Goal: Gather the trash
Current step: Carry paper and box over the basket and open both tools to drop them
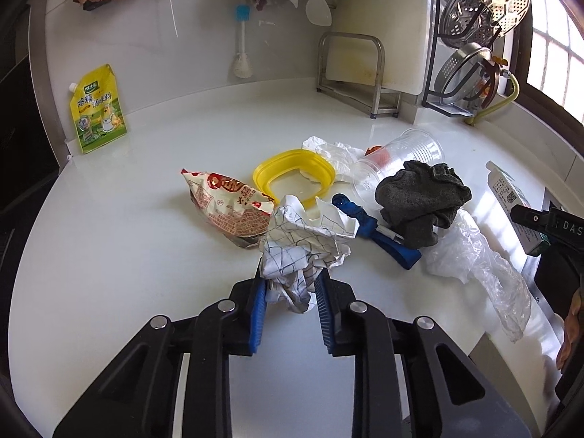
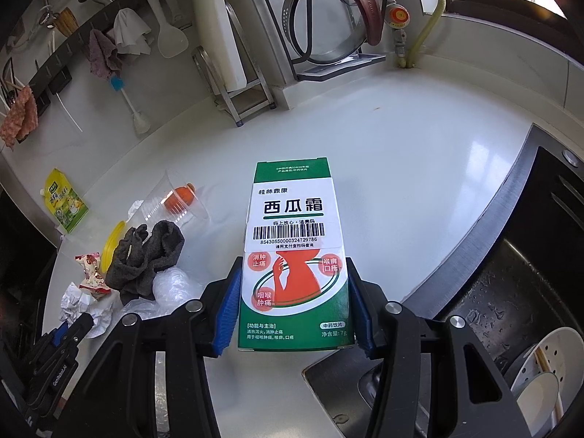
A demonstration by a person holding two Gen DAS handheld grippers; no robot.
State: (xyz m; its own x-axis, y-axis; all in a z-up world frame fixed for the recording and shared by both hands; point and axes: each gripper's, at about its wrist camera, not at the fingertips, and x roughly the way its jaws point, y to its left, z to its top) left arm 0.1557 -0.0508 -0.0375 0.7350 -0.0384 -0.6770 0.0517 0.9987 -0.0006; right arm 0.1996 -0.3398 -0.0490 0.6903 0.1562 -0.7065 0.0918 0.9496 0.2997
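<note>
Left gripper (image 1: 290,286): blue pads clamped on the lower end of a crumpled white paper with thin black line print (image 1: 304,241); paper stands up between the fingers over the white countertop (image 1: 120,255).
Right gripper (image 2: 292,304): clenched on the sides of a green-and-white medicine carton with a barcode label (image 2: 294,255), carton held above the counter near the steel sink (image 2: 503,292).
Trash pile: red-and-cream printed snack wrapper (image 1: 228,206) touching the paper; yellow plastic lid ring (image 1: 292,175) behind it; clear ribbed plastic cup (image 1: 398,164) on its side; dark grey cloth (image 1: 419,200) on a clear plastic bag (image 1: 471,259); blue plastic clip (image 1: 379,230) beside the cloth.
Back wall: yellow seasoning pouch (image 1: 98,109) upright, well apart from the pile.
</note>
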